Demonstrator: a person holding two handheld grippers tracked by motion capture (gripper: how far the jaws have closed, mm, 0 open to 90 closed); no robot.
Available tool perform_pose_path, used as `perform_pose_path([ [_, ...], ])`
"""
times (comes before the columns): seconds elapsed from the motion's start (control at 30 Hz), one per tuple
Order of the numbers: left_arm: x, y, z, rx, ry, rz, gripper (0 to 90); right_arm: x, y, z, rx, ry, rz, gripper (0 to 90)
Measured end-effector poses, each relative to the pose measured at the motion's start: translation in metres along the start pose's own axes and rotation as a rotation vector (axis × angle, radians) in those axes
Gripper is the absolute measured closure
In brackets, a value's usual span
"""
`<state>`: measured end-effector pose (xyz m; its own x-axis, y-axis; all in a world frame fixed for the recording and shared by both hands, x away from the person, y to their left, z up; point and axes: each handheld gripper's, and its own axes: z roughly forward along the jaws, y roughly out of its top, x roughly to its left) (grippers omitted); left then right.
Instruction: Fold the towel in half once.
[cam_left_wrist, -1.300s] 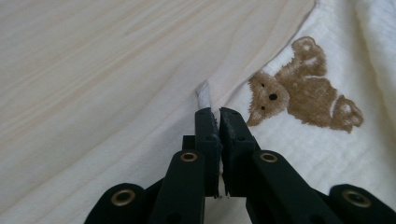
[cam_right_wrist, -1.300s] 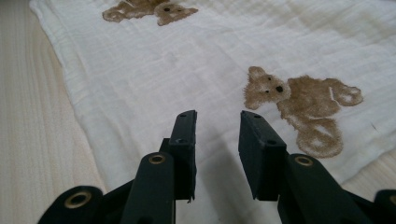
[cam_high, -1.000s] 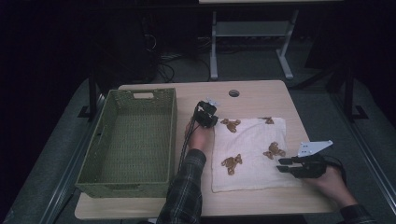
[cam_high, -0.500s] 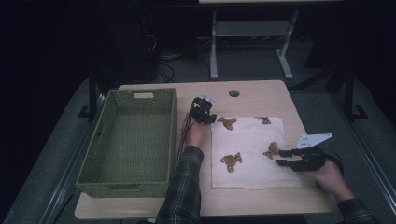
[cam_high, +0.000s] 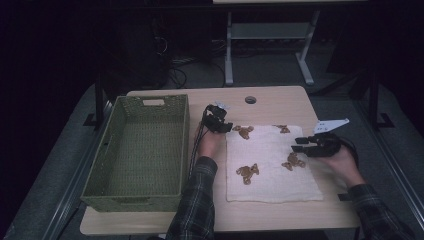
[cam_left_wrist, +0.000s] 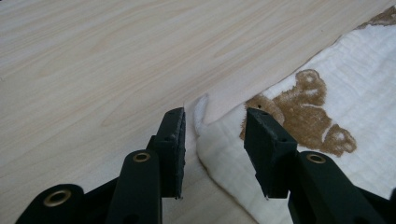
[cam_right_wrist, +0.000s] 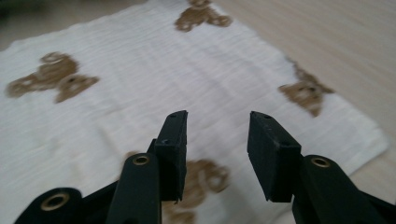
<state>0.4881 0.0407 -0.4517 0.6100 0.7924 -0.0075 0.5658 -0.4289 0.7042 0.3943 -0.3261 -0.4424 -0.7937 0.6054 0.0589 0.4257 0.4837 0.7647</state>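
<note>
One white cloth (cam_high: 272, 165) lies on the table (cam_high: 280, 102), just right of the one green woven basket (cam_high: 137, 150). Four brown bear prints show on the cloth in the high view: one (cam_high: 244, 131) at its far left corner, one (cam_high: 283, 129) at its far right edge, one (cam_high: 248, 172) left of its middle, one (cam_high: 292, 161) right of its middle. Two grippers work at the cloth, one (cam_high: 225, 127) at its far left corner, one (cam_high: 299, 145) at its right side. One round grommet (cam_high: 250, 100) sits beyond the cloth.

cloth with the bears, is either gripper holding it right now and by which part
Neither. The left gripper has just opened at the cloth's far left corner; the right gripper hangs open above its right side.
</note>
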Motion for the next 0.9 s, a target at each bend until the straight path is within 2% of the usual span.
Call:
perform_pose_path([
  [0.27,0.002,0.0,-0.001,-0.015,-0.002,-0.006,57.8,-0.049,0.013,0.016,0.0,-0.067,0.057,59.5],
  [0.4,0.003,-0.001,0.001,-0.01,-0.008,-0.015,57.7,-0.071,0.015,0.021,0.002,-0.1,0.07,60.4],
  [0.53,0.002,-0.001,0.002,-0.026,-0.011,-0.026,57.4,-0.092,0.014,0.025,0.023,-0.132,0.103,61.5],
  [0.63,0.002,-0.001,0.002,-0.029,-0.013,-0.03,57.4,-0.102,0.009,0.029,0.033,-0.156,0.146,62.4],
  [0.7,0.003,-0.001,0.003,-0.023,-0.011,-0.026,57.5,-0.107,0.005,0.033,0.045,-0.149,0.162,62.2],
  [0.87,0.005,-0.004,0.006,-0.01,-0.012,-0.037,57.9,-0.107,0.002,0.042,0.073,-0.141,0.173,64.3],
  [0.9,0.005,-0.004,0.007,-0.008,-0.015,-0.037,58.0,-0.108,0.001,0.044,0.074,-0.145,0.159,65.0],
])
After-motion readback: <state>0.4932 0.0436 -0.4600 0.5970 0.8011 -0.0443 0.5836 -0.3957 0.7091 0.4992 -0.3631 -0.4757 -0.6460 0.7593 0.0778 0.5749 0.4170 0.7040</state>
